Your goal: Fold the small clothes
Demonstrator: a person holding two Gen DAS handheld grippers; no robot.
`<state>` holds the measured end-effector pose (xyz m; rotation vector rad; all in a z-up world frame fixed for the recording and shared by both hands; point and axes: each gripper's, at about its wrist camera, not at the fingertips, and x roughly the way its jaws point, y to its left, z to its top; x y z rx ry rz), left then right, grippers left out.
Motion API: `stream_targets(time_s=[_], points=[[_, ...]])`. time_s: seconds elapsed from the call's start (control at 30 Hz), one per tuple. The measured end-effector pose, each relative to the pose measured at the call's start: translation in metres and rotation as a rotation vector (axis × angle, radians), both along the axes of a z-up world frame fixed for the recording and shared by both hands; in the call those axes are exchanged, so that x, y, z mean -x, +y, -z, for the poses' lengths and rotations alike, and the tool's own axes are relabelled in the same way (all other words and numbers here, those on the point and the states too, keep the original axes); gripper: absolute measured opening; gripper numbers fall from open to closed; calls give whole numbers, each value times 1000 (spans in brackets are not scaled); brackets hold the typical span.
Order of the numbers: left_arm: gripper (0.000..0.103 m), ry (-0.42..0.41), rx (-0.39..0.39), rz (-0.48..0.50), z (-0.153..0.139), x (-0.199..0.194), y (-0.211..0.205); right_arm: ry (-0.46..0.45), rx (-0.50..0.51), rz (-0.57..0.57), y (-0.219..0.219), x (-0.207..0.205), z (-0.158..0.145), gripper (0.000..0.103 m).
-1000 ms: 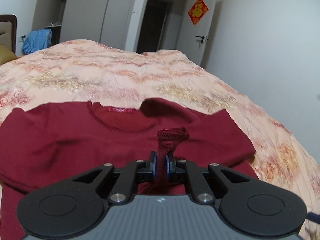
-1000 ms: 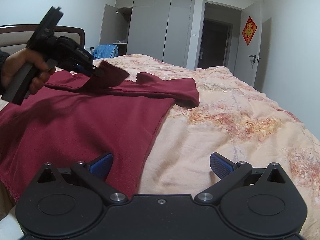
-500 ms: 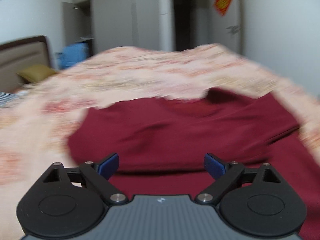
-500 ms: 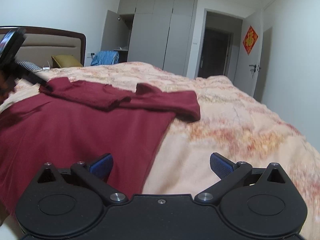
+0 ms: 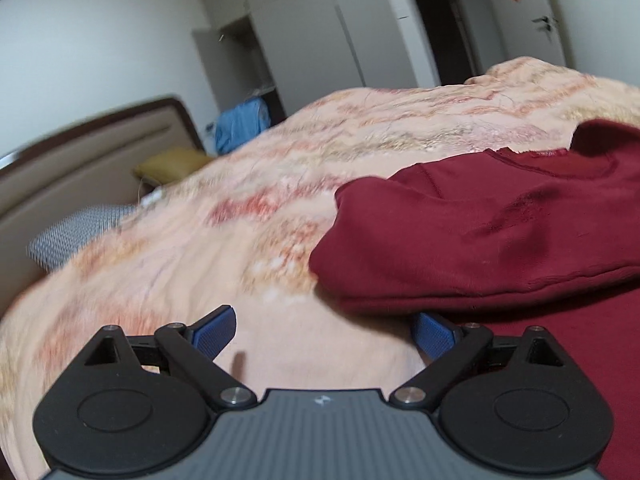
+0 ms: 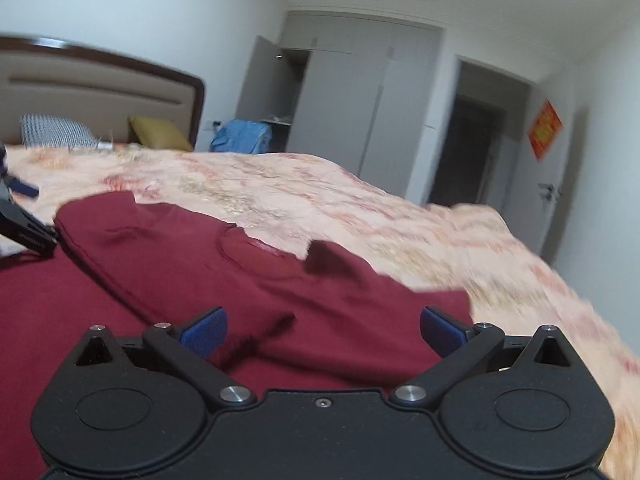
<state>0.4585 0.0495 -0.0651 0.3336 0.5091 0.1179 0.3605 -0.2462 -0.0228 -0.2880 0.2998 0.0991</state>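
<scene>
Bedroom, peach floral quilt [image 5: 280, 200] across the bed, and the dark red shirt [image 5: 500, 232] spreads over the right half of the left wrist view, collar up at the upper right. One sleeve lies folded across the chest, its cuff end reaching the lower centre of the right wrist view.

Left gripper [image 5: 322, 330] sits low at the shirt's shoulder edge, jaws spread wide and holding nothing, the right-hand pad tucked just under the folded edge. Right gripper [image 6: 322, 328] hovers over the shirt [image 6: 280, 292] at the bottom centre of its frame, jaws released too, the folded sleeve end just ahead of them. The left gripper shows at the far left edge of that same view.

Judging by the layout, a side fold looks next. To do it well, each gripper wants a clean bite on one edge of the fabric, not a bunched handful. Take shoulder and hem on the same side so the fold line runs straight. Lift just clear of the quilt, carry across evenly, and lay it flat before letting go. Soft quilt underneath, so dragging could pull the folded sleeve loose.
</scene>
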Motion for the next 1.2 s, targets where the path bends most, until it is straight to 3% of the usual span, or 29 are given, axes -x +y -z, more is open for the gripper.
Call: stream_targets(time_s=[0.13, 0.23, 0.43, 0.5, 0.63, 0.8, 0.87, 0.97, 1.07, 1.2], points=[[95, -46, -29, 26, -1, -8, -3, 25, 43, -23, 19, -36, 7, 102], [95, -90, -26, 7, -4, -9, 2, 101, 69, -16, 27, -52, 23, 102], [93, -197, -40, 37, -12, 0, 1, 124, 53, -14, 27, -58, 35, 102], [90, -195, -49, 53, -12, -3, -3, 127, 54, -15, 27, -57, 36, 102], [65, -124, -26, 80, -12, -19, -5, 140, 31, -19, 22, -58, 38, 102], [49, -117, 27, 67, -14, -21, 2, 143, 23, -21, 21, -59, 39, 102], [28, -105, 48, 64, -15, -20, 6, 145, 24, -21, 21, -60, 39, 102], [18, -57, 73, 55, -12, -24, 9, 147, 22, -23, 19, -60, 39, 102], [15, -6, 98, 36, -2, -27, 14, 147, 22, -23, 19, -61, 40, 102], [15, -1, 121, 28, 4, -23, 18, 144, 26, -22, 19, -61, 40, 102]])
